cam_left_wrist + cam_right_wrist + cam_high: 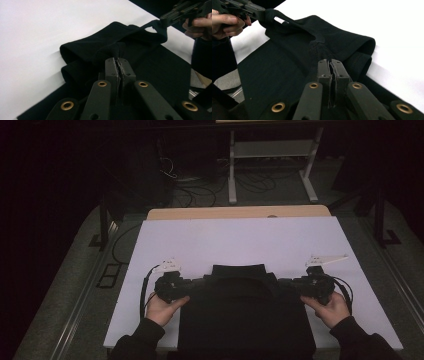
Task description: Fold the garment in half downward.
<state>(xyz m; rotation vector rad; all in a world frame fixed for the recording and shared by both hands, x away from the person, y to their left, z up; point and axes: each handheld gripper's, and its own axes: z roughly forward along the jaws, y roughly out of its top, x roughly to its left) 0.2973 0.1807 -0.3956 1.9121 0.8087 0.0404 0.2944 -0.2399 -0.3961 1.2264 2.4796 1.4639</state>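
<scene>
On the white tabletop (235, 240), both tools, left (119, 65) and right (331, 67), are clamped on the soft, limp black cotton garment (245, 315), best gripped at its shoulder seams.

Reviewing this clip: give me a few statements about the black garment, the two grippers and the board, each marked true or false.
1. Both grippers are clamped on the black fabric garment. True: the left gripper and the right gripper each pinch its cloth with jaws closed.
2. The garment lies on a white flat board. True.
3. The garment is spread across the far half of the board. False: it lies at the near edge, between the person's hands, and the far half is bare.
4. The left gripper hangs open above the cloth. False: its jaws are closed on the fabric.
5. The two grippers hold the garment at one shared spot. False: they grip opposite sides, with the fabric between them.
</scene>
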